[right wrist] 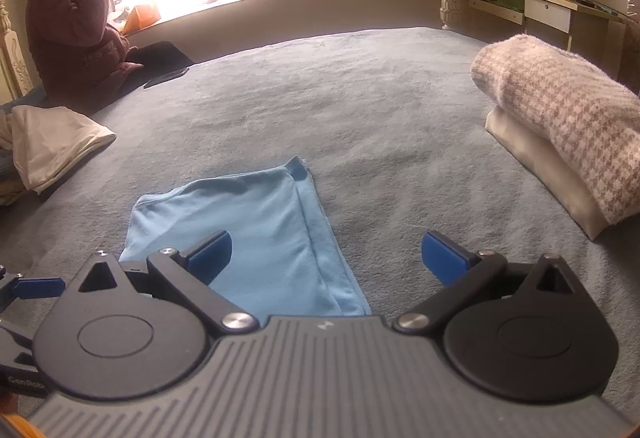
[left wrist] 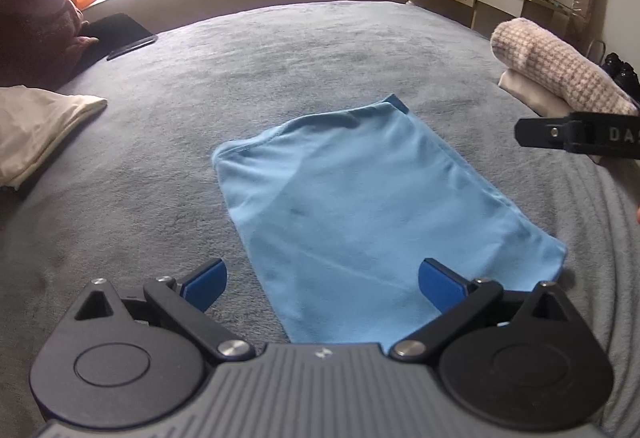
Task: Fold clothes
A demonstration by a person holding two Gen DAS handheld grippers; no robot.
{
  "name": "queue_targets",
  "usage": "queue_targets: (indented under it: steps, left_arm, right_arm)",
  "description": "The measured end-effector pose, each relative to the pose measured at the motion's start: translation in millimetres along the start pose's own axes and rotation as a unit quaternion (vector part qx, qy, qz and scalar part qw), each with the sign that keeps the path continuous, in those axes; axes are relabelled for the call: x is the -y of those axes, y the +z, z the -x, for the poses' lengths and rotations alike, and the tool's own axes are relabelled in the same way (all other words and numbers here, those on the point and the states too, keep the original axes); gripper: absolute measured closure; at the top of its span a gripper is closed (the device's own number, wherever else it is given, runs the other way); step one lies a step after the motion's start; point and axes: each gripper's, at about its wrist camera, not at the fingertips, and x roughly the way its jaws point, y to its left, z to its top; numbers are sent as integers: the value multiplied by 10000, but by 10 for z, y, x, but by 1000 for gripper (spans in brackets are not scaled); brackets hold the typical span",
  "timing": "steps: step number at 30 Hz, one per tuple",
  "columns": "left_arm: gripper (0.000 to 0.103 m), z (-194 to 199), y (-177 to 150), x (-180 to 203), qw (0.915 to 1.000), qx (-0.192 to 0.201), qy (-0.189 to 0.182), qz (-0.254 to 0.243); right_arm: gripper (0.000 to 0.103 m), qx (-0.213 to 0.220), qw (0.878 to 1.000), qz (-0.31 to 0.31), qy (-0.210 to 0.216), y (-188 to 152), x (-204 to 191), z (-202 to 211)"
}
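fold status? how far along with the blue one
Done: checked knit on a cream piece, stacked right; blue garment already a narrow rectangle. In hand: nothing, left gripper and right gripper open above it. Left: probably a final fold; cream cloth looks loosely folded.

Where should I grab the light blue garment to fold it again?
Probably pinch the near corners of the light blue garment, coming in low from the near side. It lies flat and lengthwise away from both open grippers, so its near hem is the closest free edge.
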Motion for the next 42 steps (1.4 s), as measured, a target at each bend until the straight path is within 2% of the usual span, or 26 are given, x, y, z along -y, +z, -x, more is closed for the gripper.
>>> queue_targets:
  steps: [5,10,15,17,22,25,30,33,36,40,42]
  left_arm:
    - [1,-16,-1,-30,9995,74,311,4]
    - [1,-67,-18,18,9983,12,511,-285]
    - [1,-128,-56,27,9992,-148,237,-285]
    - [1,-122,-70,12,9996,-123,40,-237]
    - [1,-146,-86,7,9994,-71,-120,-307]
    - [2,-161,-98,-6,9990,-100,-336,-290]
    - [10,-207,-107,-2,9982,-136,-440,-374]
    - [18,-226,-104,-10,9979,-101,-519,-380]
    - [33,-253,-99,-15,9973,-74,-607,-414]
    - [43,-278,-104,-9,9967,-32,-652,-476]
    - [45,-298,-110,-5,9963,-50,-695,-501]
  right_arm:
    - [1,115,9997,224,45,-10,-58,28]
    - [1,206,9991,360,93,-8,-103,49]
    - [1,179,9992,333,100,-16,-111,26]
    - [1,153,9994,289,116,-21,-105,11]
    - [2,30,9998,73,156,-25,-60,-63]
    - [3,10,9999,17,154,-25,-48,-99]
    - [5,81,9999,-40,141,-17,-8,-104]
    - [9,159,9995,-70,245,-20,37,-97]
    - [21,122,9991,-140,374,-52,71,-122]
    - [41,-63,9978,-179,635,-87,63,-199]
    - [47,-143,9969,-120,766,-118,24,-228]
